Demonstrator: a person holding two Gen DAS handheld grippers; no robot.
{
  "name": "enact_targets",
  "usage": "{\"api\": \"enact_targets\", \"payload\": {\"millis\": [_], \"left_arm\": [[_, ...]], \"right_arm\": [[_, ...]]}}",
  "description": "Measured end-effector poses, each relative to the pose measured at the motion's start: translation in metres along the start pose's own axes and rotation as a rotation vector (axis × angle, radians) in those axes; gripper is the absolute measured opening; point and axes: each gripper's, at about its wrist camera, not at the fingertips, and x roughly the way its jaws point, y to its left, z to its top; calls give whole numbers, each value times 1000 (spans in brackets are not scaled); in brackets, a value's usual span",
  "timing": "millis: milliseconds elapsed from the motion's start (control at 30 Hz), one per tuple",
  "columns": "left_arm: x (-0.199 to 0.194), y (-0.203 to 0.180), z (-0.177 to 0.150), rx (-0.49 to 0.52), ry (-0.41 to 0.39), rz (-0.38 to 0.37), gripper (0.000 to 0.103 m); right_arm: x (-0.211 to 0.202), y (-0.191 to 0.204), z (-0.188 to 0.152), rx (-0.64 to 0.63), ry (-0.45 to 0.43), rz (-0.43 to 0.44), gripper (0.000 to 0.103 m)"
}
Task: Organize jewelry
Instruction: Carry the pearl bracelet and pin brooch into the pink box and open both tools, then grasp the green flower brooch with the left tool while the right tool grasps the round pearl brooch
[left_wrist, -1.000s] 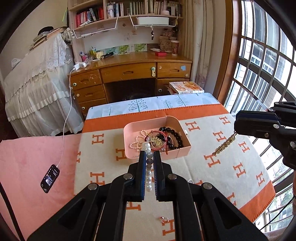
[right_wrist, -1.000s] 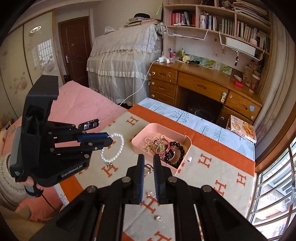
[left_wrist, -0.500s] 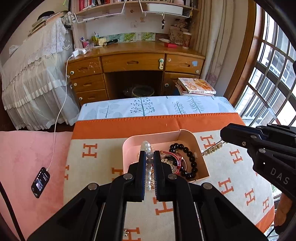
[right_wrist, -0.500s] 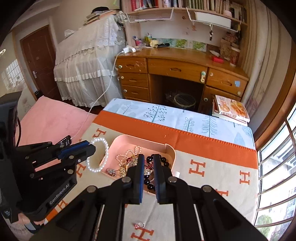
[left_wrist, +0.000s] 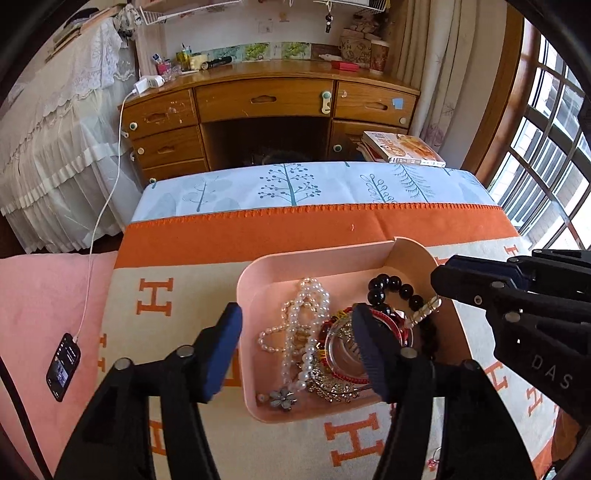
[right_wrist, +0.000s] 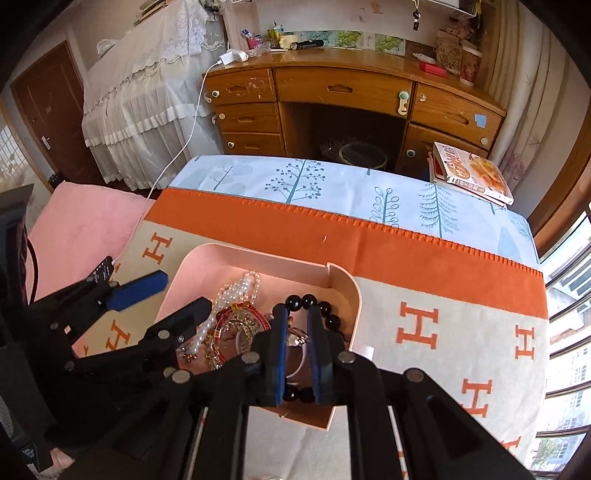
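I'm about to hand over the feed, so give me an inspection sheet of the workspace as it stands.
Surface: cream and orange H-patterned blanket.
Job's things: pink plastic tray holding white pearl strand, black bead bracelet, red bangle.
Clutter: small ring on blanket.
Grippers: left tongs opening over tray, nothing between; right tongs nearly shut on pale bead bracelet.
Cables: white charging cable to black phone.
Surroundings: wooden desk, window.

wooden desk (left_wrist: 266, 99) beside sunlit window (left_wrist: 546, 147)
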Motion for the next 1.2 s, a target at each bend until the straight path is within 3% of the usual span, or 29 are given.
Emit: {"api": "enact_targets", "payload": {"millis": [300,733,967,1100,1200], "left_arm": [[-27,2,-11,42,-21,31,74],[-63,-5,-42,61,3,-19,75],[-84,-3,-72,50,15,-31,82],[-93,3,-92,37,26,-54,83],[-99,10,-107,21,35,-70,86]], "right_arm": [[-18,6,-9,-15,-17,36,12],[-53,20,-32,-48,-38,38,12],[-71,20,-62,-45,-35,41,14],[-84,18,-87,-50,-42,31,31],[-91,16,-107,-58,-38,21,32]]}}
